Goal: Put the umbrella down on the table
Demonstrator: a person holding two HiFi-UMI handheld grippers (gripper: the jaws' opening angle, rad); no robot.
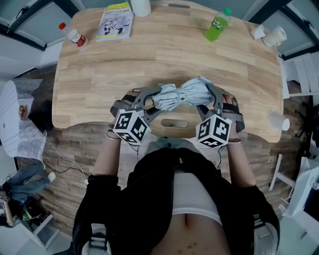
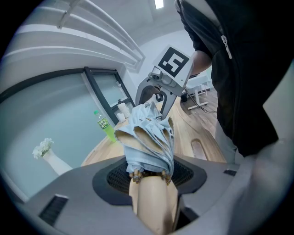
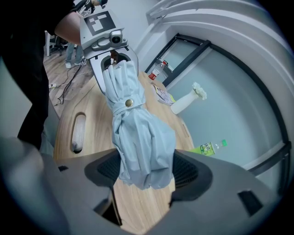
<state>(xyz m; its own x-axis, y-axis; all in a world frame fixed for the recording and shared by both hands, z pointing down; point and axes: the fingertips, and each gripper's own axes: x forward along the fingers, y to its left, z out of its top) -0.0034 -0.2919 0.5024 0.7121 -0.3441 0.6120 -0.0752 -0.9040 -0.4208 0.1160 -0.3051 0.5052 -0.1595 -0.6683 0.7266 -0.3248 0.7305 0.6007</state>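
My head camera looks steeply down on the pale wooden table (image 1: 164,55). Both gripper cameras sit close, facing each other along the folded light-blue umbrella (image 2: 149,133).

Two grippers are present: the left gripper (image 1: 158,98) and the right gripper (image 1: 208,94). One umbrella (image 1: 182,94), folded, spans both pairs of jaws. One table (image 1: 164,55) lies beneath the jaws. Beyond the jaws are two bottles: one green bottle (image 1: 218,25) and one red-capped bottle (image 1: 76,36). Also beyond the jaws: one booklet (image 1: 115,21) and one white vase (image 1: 141,7).
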